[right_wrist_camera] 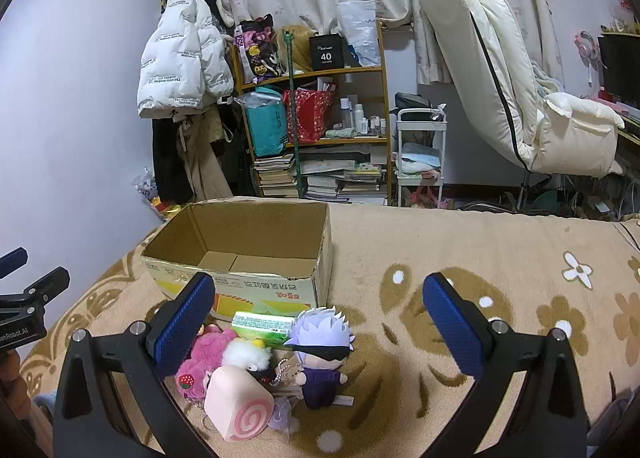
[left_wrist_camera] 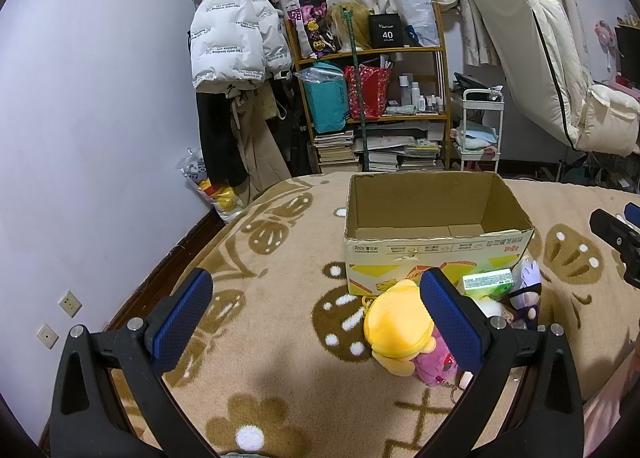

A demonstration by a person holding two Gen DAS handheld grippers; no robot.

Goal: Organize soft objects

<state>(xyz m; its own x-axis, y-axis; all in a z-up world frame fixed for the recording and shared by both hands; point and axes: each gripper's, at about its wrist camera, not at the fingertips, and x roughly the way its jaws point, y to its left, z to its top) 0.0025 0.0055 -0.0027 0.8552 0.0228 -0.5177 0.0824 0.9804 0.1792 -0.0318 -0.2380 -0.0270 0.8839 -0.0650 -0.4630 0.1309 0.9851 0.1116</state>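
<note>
- Left tongs (left_wrist_camera: pixel 316 312): blue pads spread wide apart, holding nothing, hovering above the patterned blanket (left_wrist_camera: pixel 280 386).
- Right tongs (right_wrist_camera: pixel 318 316): equally wide apart, holding nothing, above the toy pile.
- Yellow plush (left_wrist_camera: pixel 398 324), pink plush (right_wrist_camera: pixel 204 358), white-haired doll (right_wrist_camera: pixel 322 354) and swirl-roll cushion (right_wrist_camera: pixel 238 404) lie clustered just before the open cardboard box (right_wrist_camera: pixel 248 234).

An open cardboard box (right_wrist_camera: pixel 248 254) stands upright and empty on the flower-patterned blanket (right_wrist_camera: pixel 460 258). Just before its printed front wall lies a cluster of soft toys: a white-haired, blindfolded doll (right_wrist_camera: pixel 322 354) sitting upright, a pink swirl-roll cushion (right_wrist_camera: pixel 239 402), a pink strawberry plush (right_wrist_camera: pixel 202 358), a white fluffy ball (right_wrist_camera: pixel 245 354) and a green packet (right_wrist_camera: pixel 262 324). A yellow-capped plush (left_wrist_camera: pixel 398 324) lies on its side at the cluster's left.
</note>
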